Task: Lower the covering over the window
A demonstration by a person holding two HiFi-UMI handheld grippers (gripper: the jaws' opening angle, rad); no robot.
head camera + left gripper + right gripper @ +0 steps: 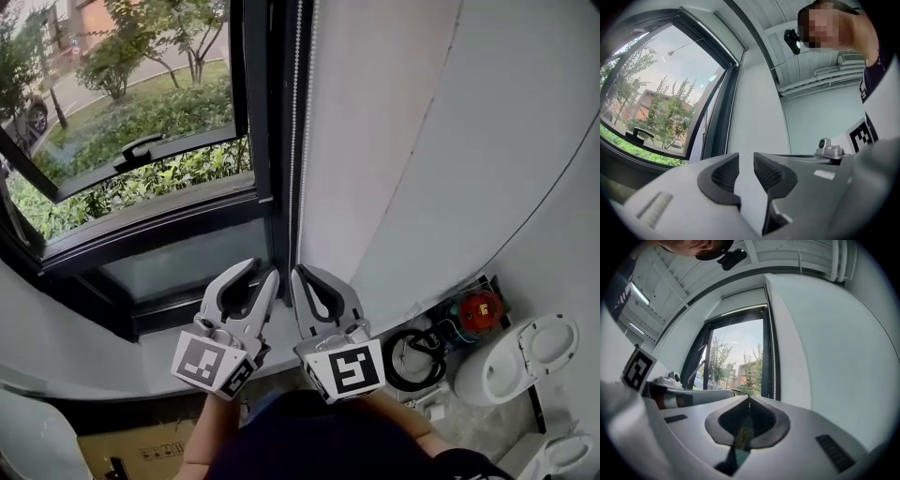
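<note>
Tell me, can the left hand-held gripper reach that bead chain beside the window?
Probably yes. The left hand-held gripper has its jaws apart and empty. It sits close to the lower end of the bead chain, and nothing seems to block the way.

Your left gripper and right gripper have shells of smooth, matt, light-grey plastic. The left one's marker cube is matt, printed black on white. Its pads look like dark rubber, ribbed and dull. At twelve o'clock from the jaws, the bead chain is small white beads, plastic by the look. At eleven o'clock the window frame is dark and smooth with a faint sheen, and its lower pane looks dull and frosted. At one o'clock the wall is smooth matt white. At four o'clock the toilet is glossy white ceramic. At seven o'clock the box is plain brown cardboard.
</note>
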